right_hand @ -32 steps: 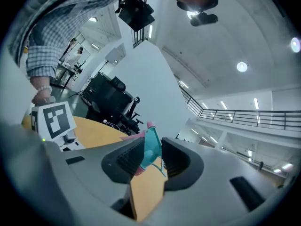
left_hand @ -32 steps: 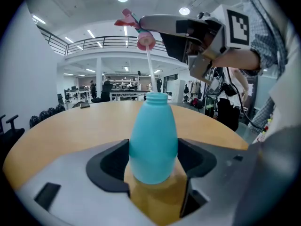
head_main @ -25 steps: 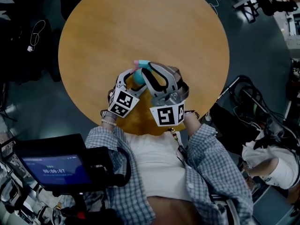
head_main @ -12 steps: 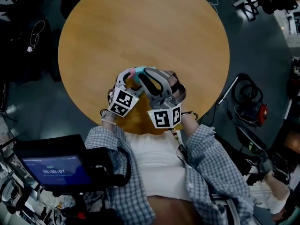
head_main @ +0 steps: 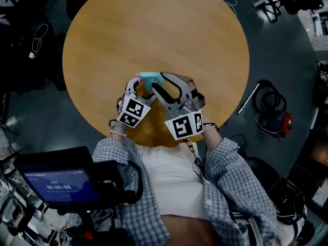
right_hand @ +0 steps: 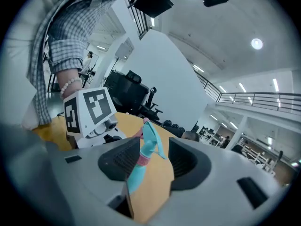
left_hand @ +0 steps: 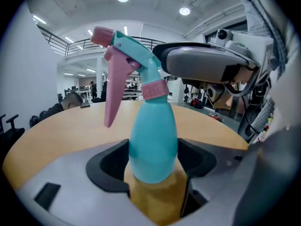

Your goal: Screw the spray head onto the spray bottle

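**Views.** Only the left gripper view showed the spray bottle (left_hand: 153, 140) whole: teal body upright, pink collar on the neck, spray head (left_hand: 129, 51) seated on top with its pink trigger hanging to the left. We could not tell how far the collar was screwed down, nor whether the base rested on the round table (head_main: 154, 29). The head view gave only the teal top of the head, over the table's near edge, with the rest under the gripper frames. The right gripper view alone showed the face of the left gripper's marker cube (right_hand: 89, 109), a beaded bracelet (right_hand: 70, 84) and a checked sleeve (right_hand: 66, 32), all at the table's near edge.

**Count.** One bottle, one spray head, one table, two grippers. We counted two marker cubes in the head view.

**Left gripper** (left_hand: 153, 163). Its jaws were clamped on the lower body of the bottle, one pad against each side.

**Right gripper** (right_hand: 150, 161). Its jaws had just been opening. They stood apart with the spray head and collar between them, a gap on either side, and the pads were not pressing.

**Pose.** Both hands were drawn in close to the person's body at the table's near edge. The grippers angled inward so their tips met at the bottle. The left one pointed across the table and slightly down. In the right gripper view the bottle appeared to lean
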`<state>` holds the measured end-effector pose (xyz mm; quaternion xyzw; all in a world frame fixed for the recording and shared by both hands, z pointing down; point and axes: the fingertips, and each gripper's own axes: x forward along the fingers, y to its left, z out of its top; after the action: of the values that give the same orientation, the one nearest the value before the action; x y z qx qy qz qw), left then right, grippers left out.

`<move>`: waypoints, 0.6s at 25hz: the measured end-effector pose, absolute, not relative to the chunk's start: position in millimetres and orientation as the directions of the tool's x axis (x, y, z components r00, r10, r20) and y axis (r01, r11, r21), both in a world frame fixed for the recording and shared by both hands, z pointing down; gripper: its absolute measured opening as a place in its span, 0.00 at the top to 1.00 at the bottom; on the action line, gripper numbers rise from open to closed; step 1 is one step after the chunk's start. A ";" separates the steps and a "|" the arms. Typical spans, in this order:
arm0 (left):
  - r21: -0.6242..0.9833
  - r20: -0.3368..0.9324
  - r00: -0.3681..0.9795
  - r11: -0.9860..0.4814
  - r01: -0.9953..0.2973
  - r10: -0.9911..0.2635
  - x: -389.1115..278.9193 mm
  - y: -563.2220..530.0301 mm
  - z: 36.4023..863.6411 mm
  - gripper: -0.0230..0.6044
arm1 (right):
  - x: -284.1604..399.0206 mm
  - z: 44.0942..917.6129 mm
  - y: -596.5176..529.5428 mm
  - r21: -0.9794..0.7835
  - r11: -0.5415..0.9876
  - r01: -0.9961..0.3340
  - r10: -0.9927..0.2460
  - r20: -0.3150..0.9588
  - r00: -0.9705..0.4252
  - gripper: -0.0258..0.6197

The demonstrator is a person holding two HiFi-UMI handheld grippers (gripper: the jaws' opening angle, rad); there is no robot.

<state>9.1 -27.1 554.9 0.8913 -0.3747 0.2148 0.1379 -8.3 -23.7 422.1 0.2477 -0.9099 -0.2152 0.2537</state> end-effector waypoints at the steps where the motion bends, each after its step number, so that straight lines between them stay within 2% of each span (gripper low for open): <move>1: 0.083 0.486 0.627 -0.682 -0.727 -0.609 8.8 -27.3 554.8 0.43 | -7.4 423.7 -23.4 0.517 0.789 -0.333 -0.555 0.364 -0.748 0.70; 4: 0.082 0.486 0.627 -0.682 -0.727 -0.609 8.6 -27.8 555.3 0.43 | -4.8 426.0 -19.8 0.524 0.792 -0.313 -0.543 0.371 -0.753 0.70; 6: 0.084 0.486 0.628 -0.683 -0.726 -0.608 9.6 -27.6 556.2 0.43 | 1.4 423.8 -16.6 0.448 0.824 -0.346 -0.525 0.374 -0.765 0.70; 11: 0.080 0.487 0.628 -0.685 -0.724 -0.606 8.0 -25.8 555.8 0.43 | 23.4 441.5 -11.9 0.075 0.926 -0.371 -0.369 0.402 -0.838 0.70; 15: 0.078 0.488 0.629 -0.688 -0.722 -0.605 6.4 -24.9 555.9 0.43 | 22.4 454.3 -12.8 -0.198 0.949 -0.245 -0.148 0.405 -0.902 0.70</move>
<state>6.4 -24.9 555.9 0.8925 -0.3718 0.2175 0.1342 22.4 -12.8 454.3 0.1017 -0.9674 0.1229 0.1965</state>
